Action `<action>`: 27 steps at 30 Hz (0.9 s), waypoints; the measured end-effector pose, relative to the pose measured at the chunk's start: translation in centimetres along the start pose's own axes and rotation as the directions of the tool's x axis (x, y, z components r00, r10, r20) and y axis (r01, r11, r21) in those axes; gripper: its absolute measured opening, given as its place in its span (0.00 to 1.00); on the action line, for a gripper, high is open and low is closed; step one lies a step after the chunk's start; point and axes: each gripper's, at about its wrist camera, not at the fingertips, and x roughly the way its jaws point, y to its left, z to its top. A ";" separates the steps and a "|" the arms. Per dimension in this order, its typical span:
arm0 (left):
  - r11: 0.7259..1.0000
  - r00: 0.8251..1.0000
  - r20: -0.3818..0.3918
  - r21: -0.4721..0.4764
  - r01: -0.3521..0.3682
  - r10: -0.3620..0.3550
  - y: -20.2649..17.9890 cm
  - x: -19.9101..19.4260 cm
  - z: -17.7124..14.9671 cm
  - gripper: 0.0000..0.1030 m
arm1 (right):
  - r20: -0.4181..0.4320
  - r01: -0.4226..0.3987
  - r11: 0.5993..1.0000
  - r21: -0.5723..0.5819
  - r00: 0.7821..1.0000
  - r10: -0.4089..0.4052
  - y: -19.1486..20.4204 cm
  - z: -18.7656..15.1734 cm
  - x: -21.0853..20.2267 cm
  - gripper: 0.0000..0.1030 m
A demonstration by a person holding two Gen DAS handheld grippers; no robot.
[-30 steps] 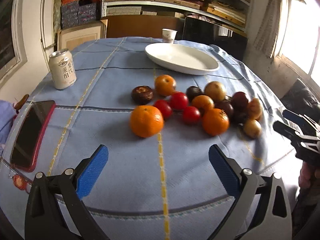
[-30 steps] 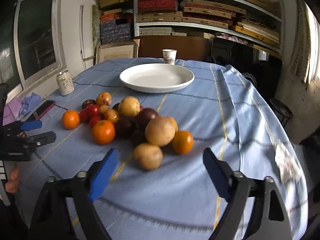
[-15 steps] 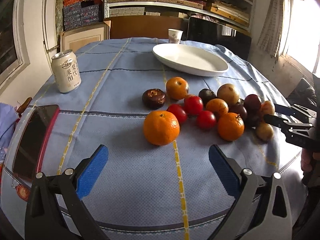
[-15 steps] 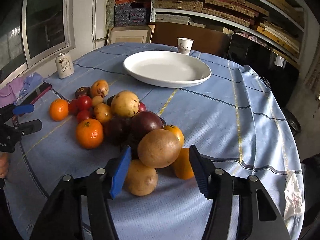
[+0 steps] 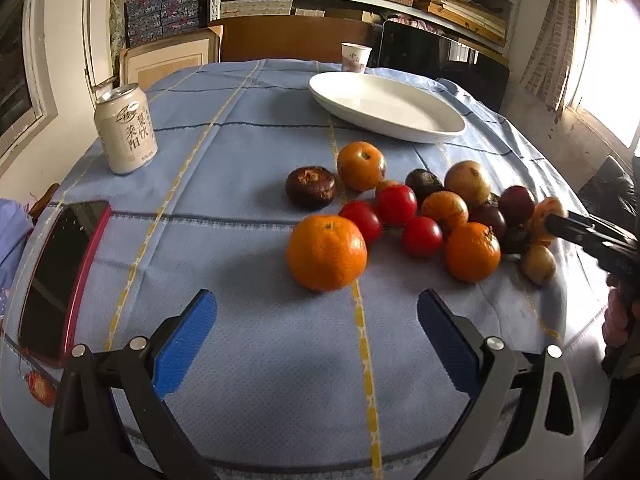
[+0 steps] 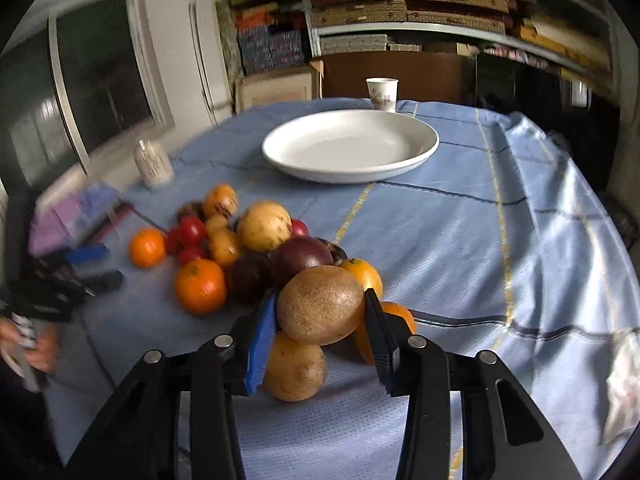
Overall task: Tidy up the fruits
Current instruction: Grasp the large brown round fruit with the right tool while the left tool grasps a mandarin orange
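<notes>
A pile of several fruits lies on the blue tablecloth [image 5: 248, 168]: oranges, red tomatoes, dark plums and tan round fruits. My right gripper [image 6: 320, 300] is closing its jaws around a brown round fruit [image 6: 320, 312] at the near end of the pile, and both pads touch its sides. A tan fruit [image 6: 294, 372] lies just under it. My left gripper [image 5: 316, 316] stands open above the cloth, with a big orange [image 5: 326, 252] a little ahead of its fingertips and nothing between them. An empty white plate [image 6: 352, 144] sits beyond the pile.
A drink can [image 5: 126, 128] stands at the left and a red-cased phone [image 5: 60, 280] lies near the left table edge. A paper cup [image 6: 382, 94] is behind the plate. Shelves with boxes line the back wall. A crumpled tissue [image 6: 622, 384] rests at the right edge.
My right gripper moved forward onto the pile and its jaws narrowed from wide apart to touching the brown fruit. My left gripper crept closer to the big orange and stayed open.
</notes>
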 end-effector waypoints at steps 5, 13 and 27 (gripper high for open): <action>0.997 0.996 -0.055 -0.030 0.064 -0.066 0.3 2.1 1.4 0.73 | 0.059 -0.046 0.998 0.041 0.997 0.044 -0.6 0.1 -0.9 0.42; 0.997 0.997 -0.066 -0.065 0.037 -0.041 0.7 3.5 2.5 0.67 | 0.069 -0.098 0.993 0.071 0.993 0.094 -1.4 0.2 -1.1 0.42; 0.997 0.994 -0.082 -0.046 0.061 -0.065 0.1 4.4 2.9 0.46 | 0.069 -0.100 0.991 0.088 0.993 0.094 -1.9 0.1 -1.1 0.42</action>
